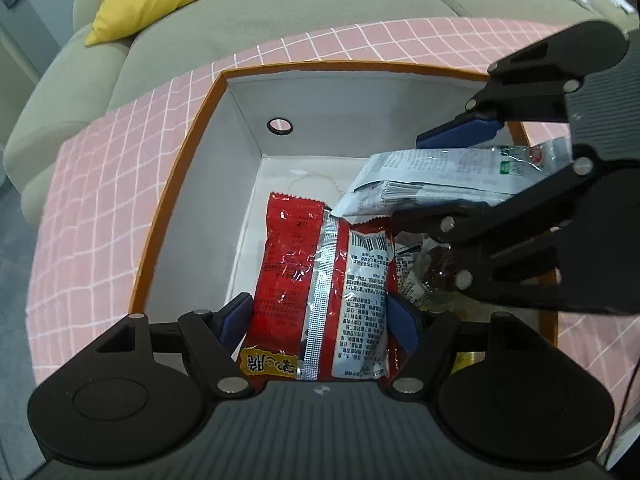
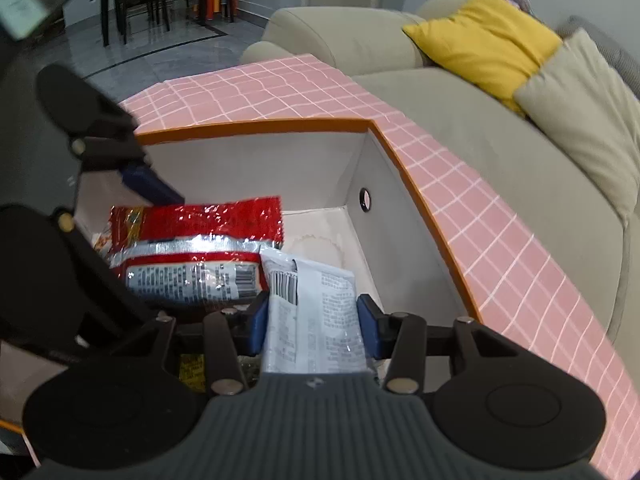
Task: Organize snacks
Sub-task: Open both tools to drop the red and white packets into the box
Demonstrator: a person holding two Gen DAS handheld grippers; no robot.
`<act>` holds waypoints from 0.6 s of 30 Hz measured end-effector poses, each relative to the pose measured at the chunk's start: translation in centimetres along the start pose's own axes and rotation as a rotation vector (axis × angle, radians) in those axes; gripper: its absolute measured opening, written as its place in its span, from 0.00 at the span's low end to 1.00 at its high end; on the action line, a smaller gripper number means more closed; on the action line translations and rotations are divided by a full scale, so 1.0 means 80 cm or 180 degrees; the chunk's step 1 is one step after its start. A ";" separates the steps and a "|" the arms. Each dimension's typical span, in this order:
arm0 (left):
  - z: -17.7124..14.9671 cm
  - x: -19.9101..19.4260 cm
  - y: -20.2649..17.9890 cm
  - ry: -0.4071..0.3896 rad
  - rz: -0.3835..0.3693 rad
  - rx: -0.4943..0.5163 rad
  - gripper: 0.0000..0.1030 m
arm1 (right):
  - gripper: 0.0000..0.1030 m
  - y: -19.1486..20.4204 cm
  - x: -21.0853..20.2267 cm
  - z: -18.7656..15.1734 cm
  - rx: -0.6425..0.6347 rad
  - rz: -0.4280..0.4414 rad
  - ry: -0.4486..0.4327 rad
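1. Snacks sit inside an orange-rimmed box [image 1: 176, 200] with white inner walls, standing on a pink checked cloth [image 1: 100, 184] in front of a beige sofa [image 2: 500, 152].
2. The left tool [image 1: 320, 316] pinches a red packet [image 1: 304, 264] between its blue pads, holding it lengthwise, the far end low in the box.
3. The right tool [image 2: 312, 320] pinches a white printed packet [image 2: 316, 312], held just above and touching the red packet's far corner, over the box.
4. More wrapped snacks [image 1: 424, 276] lie under both packets at the box's bottom.
5. A yellow cushion [image 2: 484, 44] rests on the sofa.
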State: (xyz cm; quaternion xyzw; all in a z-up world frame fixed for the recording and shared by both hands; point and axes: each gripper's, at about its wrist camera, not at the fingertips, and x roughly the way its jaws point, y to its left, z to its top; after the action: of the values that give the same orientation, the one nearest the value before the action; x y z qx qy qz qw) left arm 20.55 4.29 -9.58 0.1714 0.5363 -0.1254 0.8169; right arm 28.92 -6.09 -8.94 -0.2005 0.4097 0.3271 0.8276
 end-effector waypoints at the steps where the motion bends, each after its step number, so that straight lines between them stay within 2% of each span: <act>1: -0.002 -0.001 0.001 -0.0005 -0.0017 -0.0009 0.84 | 0.42 -0.002 0.003 0.002 0.0021 -0.0004 0.0022; 6: -0.011 -0.015 0.001 -0.0070 -0.0039 0.0036 0.85 | 0.42 -0.007 0.013 0.010 0.0103 -0.0009 0.0107; 12: -0.016 -0.034 0.005 -0.0174 -0.0044 -0.0049 0.85 | 0.42 -0.008 0.029 0.012 0.0209 -0.0068 0.0326; 18: -0.015 -0.042 0.000 -0.0234 -0.0022 -0.0082 0.85 | 0.45 -0.003 0.034 0.017 0.0214 -0.0088 0.0427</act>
State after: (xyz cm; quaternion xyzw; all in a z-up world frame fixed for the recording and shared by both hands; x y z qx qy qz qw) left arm 18.19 4.85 -6.93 0.1544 0.5081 -0.1275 0.8377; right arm 31.05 -4.37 -10.30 -0.1997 0.4722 0.2876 0.8090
